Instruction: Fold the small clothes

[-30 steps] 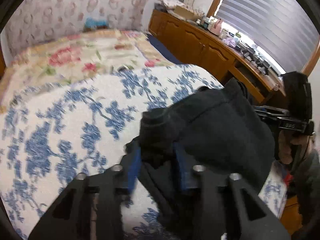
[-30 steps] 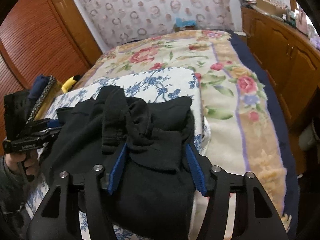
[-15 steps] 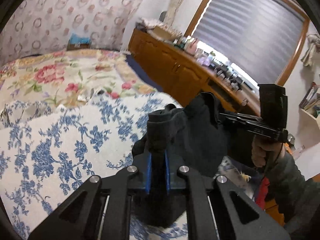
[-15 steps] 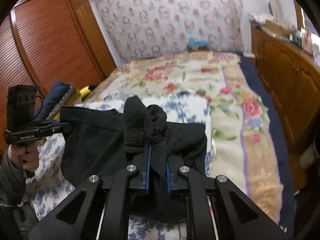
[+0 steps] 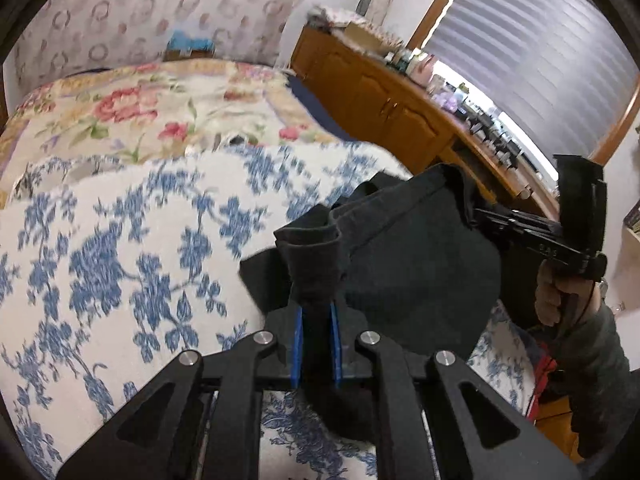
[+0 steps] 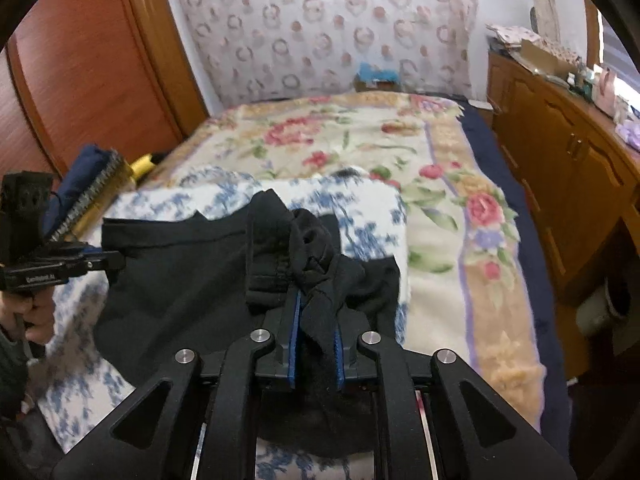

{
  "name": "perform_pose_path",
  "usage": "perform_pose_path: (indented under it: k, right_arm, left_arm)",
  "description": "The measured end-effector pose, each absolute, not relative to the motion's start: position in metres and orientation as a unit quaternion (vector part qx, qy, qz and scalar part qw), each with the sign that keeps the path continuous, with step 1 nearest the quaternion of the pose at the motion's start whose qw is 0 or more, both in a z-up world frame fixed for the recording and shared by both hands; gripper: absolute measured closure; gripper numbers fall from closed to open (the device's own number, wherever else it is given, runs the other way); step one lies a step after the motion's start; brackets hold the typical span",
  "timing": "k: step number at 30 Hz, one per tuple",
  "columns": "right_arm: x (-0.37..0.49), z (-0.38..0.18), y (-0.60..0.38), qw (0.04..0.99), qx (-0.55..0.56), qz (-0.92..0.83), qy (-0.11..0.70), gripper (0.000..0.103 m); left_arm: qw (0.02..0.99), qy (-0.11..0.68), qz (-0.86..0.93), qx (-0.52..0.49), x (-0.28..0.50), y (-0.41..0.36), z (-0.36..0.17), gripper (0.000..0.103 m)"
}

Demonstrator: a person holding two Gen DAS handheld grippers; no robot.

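A small black garment [image 5: 420, 264] hangs stretched between my two grippers above the blue-flowered cover [image 5: 120, 248]. My left gripper [image 5: 316, 316] is shut on one bunched corner of it. My right gripper [image 6: 316, 316] is shut on the opposite bunched corner, and the garment [image 6: 172, 280] spreads out to the left in that view. Each gripper shows in the other's view: the right one [image 5: 496, 220] at the cloth's far edge, the left one [image 6: 108, 262] at the cloth's left edge.
The bed carries a rose-patterned blanket [image 6: 360, 140] beyond the blue-flowered cover [image 6: 360, 208]. A wooden cabinet [image 6: 568, 152] with clutter runs along the right. A wooden wardrobe [image 6: 80, 80] stands on the left. Folded items [image 6: 92, 184] lie by the bed's left edge.
Both grippers closed on the garment's corners and lifted it off the bed; since half a second ago they have come a little lower toward the cover, still holding it taut.
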State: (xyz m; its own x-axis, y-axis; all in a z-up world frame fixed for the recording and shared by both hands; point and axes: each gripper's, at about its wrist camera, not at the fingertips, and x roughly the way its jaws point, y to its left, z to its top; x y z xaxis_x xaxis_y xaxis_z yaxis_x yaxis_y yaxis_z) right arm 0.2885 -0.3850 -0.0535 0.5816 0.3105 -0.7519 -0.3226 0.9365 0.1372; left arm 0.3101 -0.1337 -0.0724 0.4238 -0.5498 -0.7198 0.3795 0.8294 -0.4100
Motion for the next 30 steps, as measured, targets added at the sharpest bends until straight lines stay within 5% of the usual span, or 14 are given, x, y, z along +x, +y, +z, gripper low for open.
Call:
perform_pose_path:
  k: [3,9,12,30]
  right_arm:
    - [0.287,-0.062,-0.388,0.887,-0.01,0.158,0.434,0.07]
    - [0.265,-0.045,-0.405,0.906,0.005,0.121,0.405,0.049]
    - [0.247,-0.034,-0.416,0.911,0.028,0.118,0.395,0.037]
    - [0.266,-0.082,-0.408,0.877,0.091,0.153,0.445,0.028]
  left_arm:
    - [0.838,0.473,-0.261,-0.084,0.311,-0.134,-0.082,0.087]
    - [0.847,0.466,-0.246,-0.075,0.29,-0.118,-0.076,0.064]
    - [0.842,0.471,-0.25,-0.079,0.275,-0.115,-0.074,0.062]
    - [0.797,0.51,-0.262,-0.191,0.27,-0.139,-0.099,0.061]
